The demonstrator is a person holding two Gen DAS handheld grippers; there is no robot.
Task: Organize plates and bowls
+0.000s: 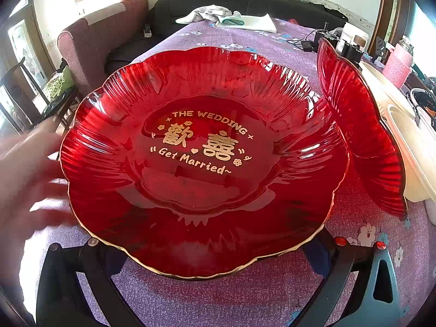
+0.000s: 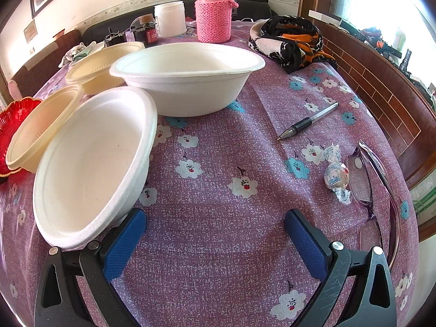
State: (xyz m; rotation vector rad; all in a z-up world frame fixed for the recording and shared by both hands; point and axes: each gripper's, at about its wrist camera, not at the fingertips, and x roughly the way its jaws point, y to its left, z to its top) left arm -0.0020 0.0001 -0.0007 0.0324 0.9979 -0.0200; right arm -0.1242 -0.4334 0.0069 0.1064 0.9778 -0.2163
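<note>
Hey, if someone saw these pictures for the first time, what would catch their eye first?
The big red plate with gold wedding lettering fills the left view, a second red plate tilted up at its right. In the right view, a tilted white bowl sits by the open right tongs, with a pink flask at the back.

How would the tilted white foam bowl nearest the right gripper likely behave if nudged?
The white foam bowl looks thin and matte, so probably very light and apt to slide on the tablecloth. It already leans on the cream bowl, so a push may tip or roll it. Its rim might dent if the right gripper squeezed hard.
</note>
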